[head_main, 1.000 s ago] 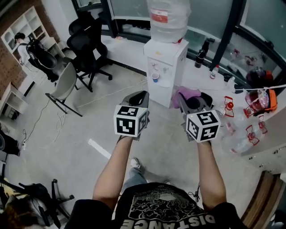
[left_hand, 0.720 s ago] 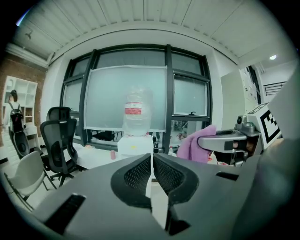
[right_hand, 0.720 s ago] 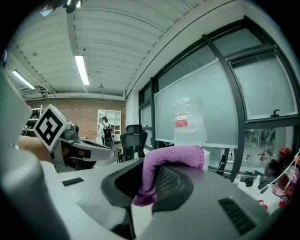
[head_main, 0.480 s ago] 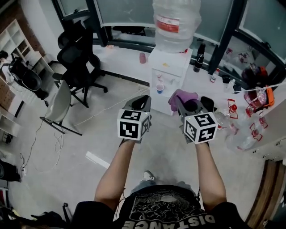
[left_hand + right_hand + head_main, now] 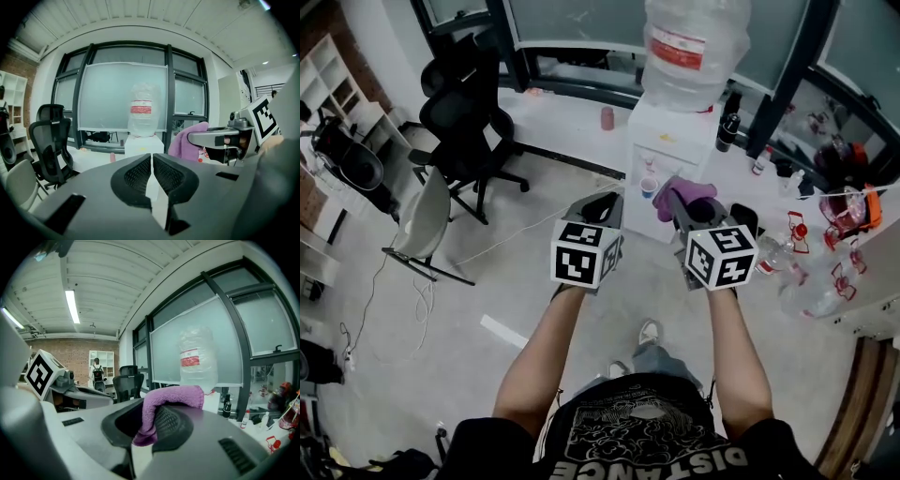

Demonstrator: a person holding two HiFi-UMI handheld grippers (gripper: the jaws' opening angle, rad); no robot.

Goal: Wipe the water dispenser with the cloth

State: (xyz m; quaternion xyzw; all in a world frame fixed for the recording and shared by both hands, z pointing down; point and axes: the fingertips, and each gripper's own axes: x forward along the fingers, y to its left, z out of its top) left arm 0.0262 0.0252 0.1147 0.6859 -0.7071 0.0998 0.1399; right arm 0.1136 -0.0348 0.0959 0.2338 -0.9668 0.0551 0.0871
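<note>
pinching a soft, fuzzy purple cloth (image 5: 171, 397) in the right gripper (image 5: 149, 425), folded over one ribbed black pad and hanging down between the two. holding the left gripper (image 5: 152, 164) pressed together on nothing (only a thin slit between its mesh-textured pads). facing a boxy white water dispenser (image 5: 670, 141) just beyond the cloth, topped by a clear ridged plastic bottle (image 5: 692, 52), with a small cup (image 5: 649, 186) in the tap recess. nearer the dispenser than half a second ago.
</note>
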